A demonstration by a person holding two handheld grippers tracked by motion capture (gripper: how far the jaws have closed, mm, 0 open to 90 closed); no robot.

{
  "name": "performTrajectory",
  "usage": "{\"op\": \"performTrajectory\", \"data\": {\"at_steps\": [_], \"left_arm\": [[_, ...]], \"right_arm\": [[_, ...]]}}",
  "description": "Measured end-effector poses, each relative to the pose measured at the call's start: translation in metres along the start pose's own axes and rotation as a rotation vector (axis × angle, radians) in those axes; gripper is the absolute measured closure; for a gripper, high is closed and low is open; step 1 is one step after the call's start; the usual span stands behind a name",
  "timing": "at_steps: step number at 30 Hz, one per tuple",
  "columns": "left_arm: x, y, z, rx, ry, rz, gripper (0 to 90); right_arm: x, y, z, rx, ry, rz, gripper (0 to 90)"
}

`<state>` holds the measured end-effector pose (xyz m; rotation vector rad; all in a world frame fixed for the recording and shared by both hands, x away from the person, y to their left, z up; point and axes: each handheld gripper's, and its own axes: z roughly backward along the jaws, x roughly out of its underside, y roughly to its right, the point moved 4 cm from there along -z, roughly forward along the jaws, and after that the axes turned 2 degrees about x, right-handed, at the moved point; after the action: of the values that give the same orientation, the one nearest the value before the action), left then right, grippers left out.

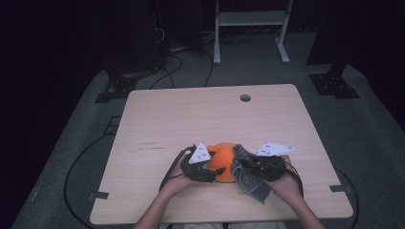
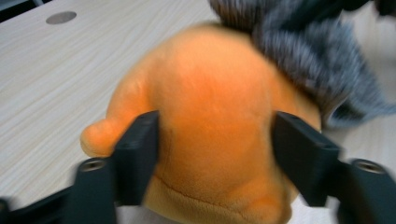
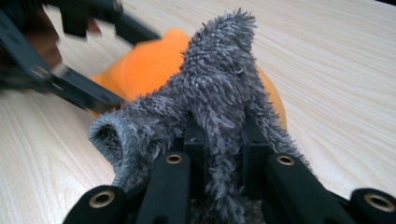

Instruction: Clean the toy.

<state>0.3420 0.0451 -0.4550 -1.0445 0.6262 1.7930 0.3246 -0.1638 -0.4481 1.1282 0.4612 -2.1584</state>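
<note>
Grey fuzzy sock [image 3: 219,107] clamped in jaws, orange plush toy [image 2: 210,126]

Hidden and unclear, as I find it:

1. Orange plush toy [image 2: 215,130]: its bottom runs off the lower edge of my left gripper view and the whole of it is smeared with blur. I cannot tell what creature it is, nor whether my jaws there press it or merely flank it.
2. Grey fuzzy sock [image 3: 219,107]: in my right gripper view its lower part vanishes between my jaws.
3. My left gripper [image 3: 88,60], seen from the right gripper view: blurred and cut by the top and left edges.
4. High view: my forearms are cut off at the bottom edge; the room behind the table [image 1: 210,109] is too dark to read.
</note>
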Motion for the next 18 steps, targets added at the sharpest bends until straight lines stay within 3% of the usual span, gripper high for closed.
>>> {"op": "performTrajectory", "data": {"at_steps": [2,4,6,7,14,17,18], "left_arm": [[-0.005,-0.002,0.004,-0.025,0.017,0.009,19.8],[-0.005,-0.003,0.004,-0.036,0.015,0.017,19.6],[0.003,-0.004,-0.003,-0.015,-0.030,0.029,25.8],[0.003,-0.004,-0.003,-0.015,-0.030,0.029,27.7],[0.006,0.003,-0.006,-0.018,-0.034,-0.001,33.2],[0.007,0.005,-0.007,-0.012,-0.043,-0.023,34.0],[0.007,0.006,-0.007,-0.012,-0.049,-0.034,34.3]], "right_arm": [[0.002,-0.001,0.002,0.007,-0.005,0.002,76.3],[0.003,-0.001,0.002,0.006,-0.004,0.003,76.3],[0.006,-0.001,0.004,-0.005,-0.008,0.005,76.2],[0.006,-0.001,0.004,-0.005,-0.008,0.005,76.2],[0.009,0.009,0.009,0.019,-0.027,-0.005,76.2],[-0.001,0.003,0.016,0.018,0.015,0.000,76.1],[-0.005,-0.003,0.013,0.020,0.018,0.023,76.0]]}}
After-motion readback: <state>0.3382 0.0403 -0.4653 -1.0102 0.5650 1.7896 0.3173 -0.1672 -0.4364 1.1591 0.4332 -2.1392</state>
